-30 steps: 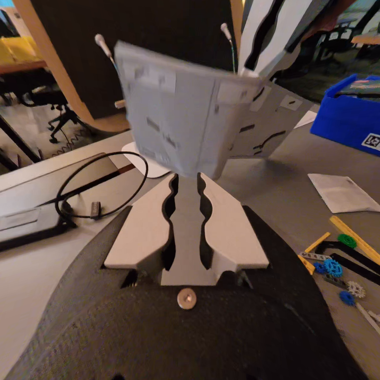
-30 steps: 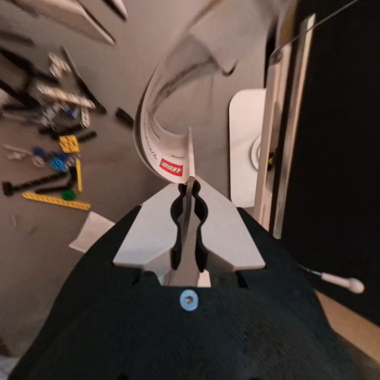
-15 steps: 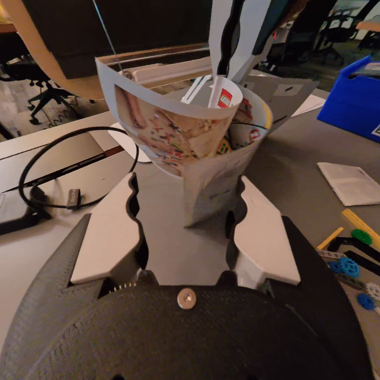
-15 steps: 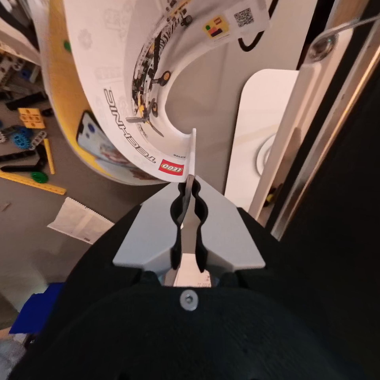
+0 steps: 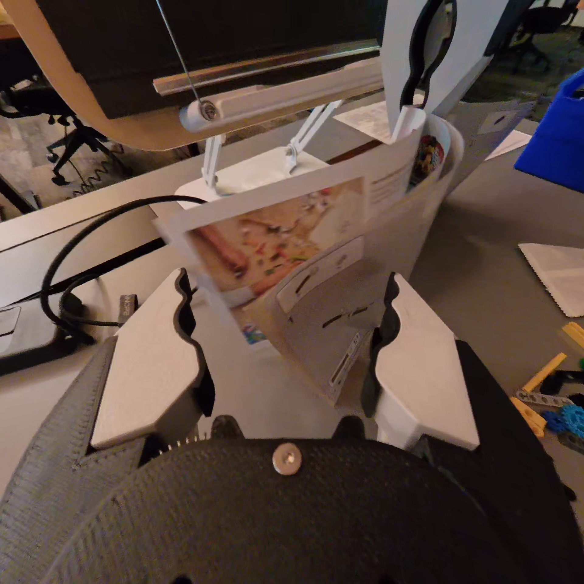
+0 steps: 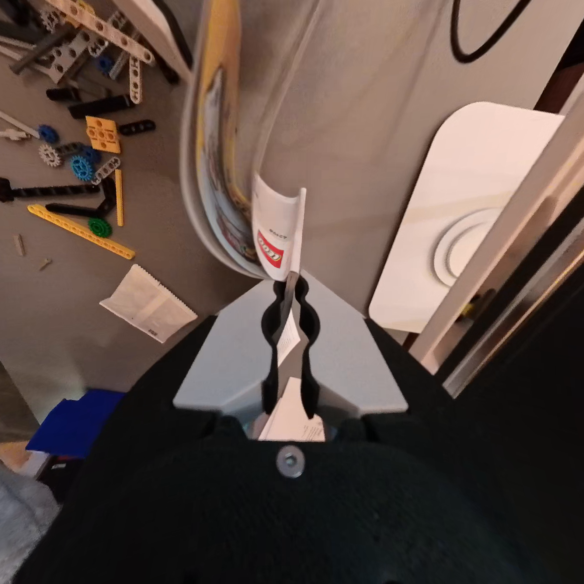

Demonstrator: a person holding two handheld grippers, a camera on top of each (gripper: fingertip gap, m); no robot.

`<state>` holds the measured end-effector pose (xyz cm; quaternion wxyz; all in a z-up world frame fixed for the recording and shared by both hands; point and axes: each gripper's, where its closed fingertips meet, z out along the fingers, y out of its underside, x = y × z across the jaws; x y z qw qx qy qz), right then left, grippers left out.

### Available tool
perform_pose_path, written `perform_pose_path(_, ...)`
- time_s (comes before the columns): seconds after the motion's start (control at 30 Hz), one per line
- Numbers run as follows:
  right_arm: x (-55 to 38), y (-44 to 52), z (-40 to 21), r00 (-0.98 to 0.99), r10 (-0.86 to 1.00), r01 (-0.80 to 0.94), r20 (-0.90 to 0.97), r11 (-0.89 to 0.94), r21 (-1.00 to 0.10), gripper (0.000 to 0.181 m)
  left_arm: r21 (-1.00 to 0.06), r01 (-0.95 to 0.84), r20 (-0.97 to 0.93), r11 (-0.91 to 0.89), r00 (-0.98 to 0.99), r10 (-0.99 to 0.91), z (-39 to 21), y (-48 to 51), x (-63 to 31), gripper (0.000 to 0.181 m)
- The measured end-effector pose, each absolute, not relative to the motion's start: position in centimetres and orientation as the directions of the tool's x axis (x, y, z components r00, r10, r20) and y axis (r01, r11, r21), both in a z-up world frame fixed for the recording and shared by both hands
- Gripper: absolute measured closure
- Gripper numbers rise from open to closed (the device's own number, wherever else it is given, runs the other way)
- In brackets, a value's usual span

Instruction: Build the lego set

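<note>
The instruction booklet [image 5: 319, 252] hangs curled above the grey table. My right gripper [image 6: 289, 279] is shut on the booklet's top corner [image 6: 278, 240]; it comes down from above in the left wrist view [image 5: 410, 107]. My left gripper [image 5: 287, 275] is open and empty, and the booklet's lower corner hangs between its fingers [image 5: 410, 347], close to the right-hand one. Loose Lego parts lie on the table: a long yellow beam [image 6: 79, 230], a green gear [image 6: 100, 227], a blue gear [image 6: 81, 166], a yellow plate [image 6: 102, 134] and black beams [image 6: 50, 191].
A white paper bag [image 6: 148, 303] lies near the parts and also shows in the left wrist view [image 5: 559, 278]. A blue bin [image 5: 556, 132] stands at the right. A white lamp base [image 6: 458, 215] and a dark screen sit behind the booklet. A black cable [image 5: 79, 252] loops at the left.
My left gripper has opened wide and let go of the booklet. My right gripper keeps its hold on the corner, and the booklet has curled and swung towards the left gripper.
</note>
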<state>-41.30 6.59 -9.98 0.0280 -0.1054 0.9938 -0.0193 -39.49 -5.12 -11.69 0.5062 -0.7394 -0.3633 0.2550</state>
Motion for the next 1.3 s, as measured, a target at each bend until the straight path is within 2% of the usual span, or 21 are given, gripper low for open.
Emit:
perform_pose_path(0.03, -41.2, 7.0, -9.9, -0.975, -0.219, -0.217, -0.041, 0.975, -0.038, 0.18, -0.934, 0.281, -0.001, -0.221, 0.617, 0.787, -11.6, -5.0, -39.2, 0.062)
perform_pose_path(0.23, -41.3, 7.6, -9.7, -0.966, -0.253, -0.256, 0.044, 0.965, -0.058, 0.18, -0.942, 0.227, -0.035, -0.246, 0.664, 0.747, -11.8, -4.0, -38.4, 0.064)
perform_pose_path(0.27, -41.5, 7.6, -9.8, -0.966, -0.253, -0.256, 0.055, 0.965, -0.053, 0.18, -0.943, 0.226, -0.032, -0.244, 0.669, 0.743, -11.8, -3.8, -38.5, 0.072)
perform_pose_path(0.3, -41.8, 7.6, -9.9, -0.967, -0.248, -0.251, 0.065, 0.967, -0.047, 0.179, -0.946, 0.219, -0.026, -0.24, 0.685, 0.728, -11.6, -3.5, -38.5, 0.091)
perform_pose_path(0.37, -42.8, 7.4, -9.9, -0.971, -0.222, -0.226, 0.092, 0.973, -0.04, 0.179, -0.957, 0.184, -0.021, -0.223, 0.725, 0.688, -11.1, -3.1, -38.4, 0.147)
perform_pose_path(0.43, -43.9, 7.4, -9.9, -0.969, -0.215, -0.221, 0.12, 0.975, -0.034, 0.178, -0.963, 0.19, 0.008, -0.19, 0.727, 0.687, -10.6, -3.6, -39.1, 0.181)
perform_pose_path(0.63, -45.8, 6.0, -10.8, -0.958, -0.232, -0.246, 0.169, 0.967, -0.067, 0.169, -0.923, 0.371, 0.232, -0.097, 0.742, 0.63, -10.8, -4.9, -40.4, 0.181)
perform_pose_path(0.83, -47.4, 5.7, -9.9, -0.925, -0.218, -0.265, 0.312, 0.957, -0.117, 0.155, -0.911, 0.395, 0.226, -0.12, 0.72, 0.657, -11.5, -5.6, -41.2, 0.181)
perform_pose_path(0.9, -47.3, 6.7, -9.7, -0.907, -0.222, -0.269, 0.357, 0.959, -0.086, 0.162, -0.902, 0.419, 0.249, -0.106, 0.704, 0.665, -11.6, -5.7, -41.6, 0.181)
perform_pose_path(1.0, -47.3, 8.1, -9.3, -0.822, -0.246, -0.309, 0.514, 0.95, -0.04, 0.164, -0.894, 0.438, 0.263, -0.089, 0.677, 0.688, -11.8, -6.1, -42.3, 0.181)
perform_pose_path(1.07, -47.2, 9.0, -8.7, -0.775, -0.222, -0.307, 0.592, 0.951, -0.045, 0.158, -0.892, 0.444, 0.268, -0.081, 0.667, 0.696, -11.8, -6.2, -42.6, 0.181)
perform_pose_path(1.17, -46.8, 10.8, -8.8, -0.81, -0.116, -0.211, 0.575, 0.972, -0.1, 0.142, -0.893, 0.444, 0.273, -0.068, 0.658, 0.702, -11.6, -6.3, -42.9, 0.181)
perform_pose_path(1.3, -47.2, 12.9, -9.5, -0.837, -0.053, -0.143, 0.545, 0.982, -0.124, 0.148, -0.903, 0.421, 0.229, -0.091, 0.649, 0.726, -11.5, -6.4, -43.4, 0.181)
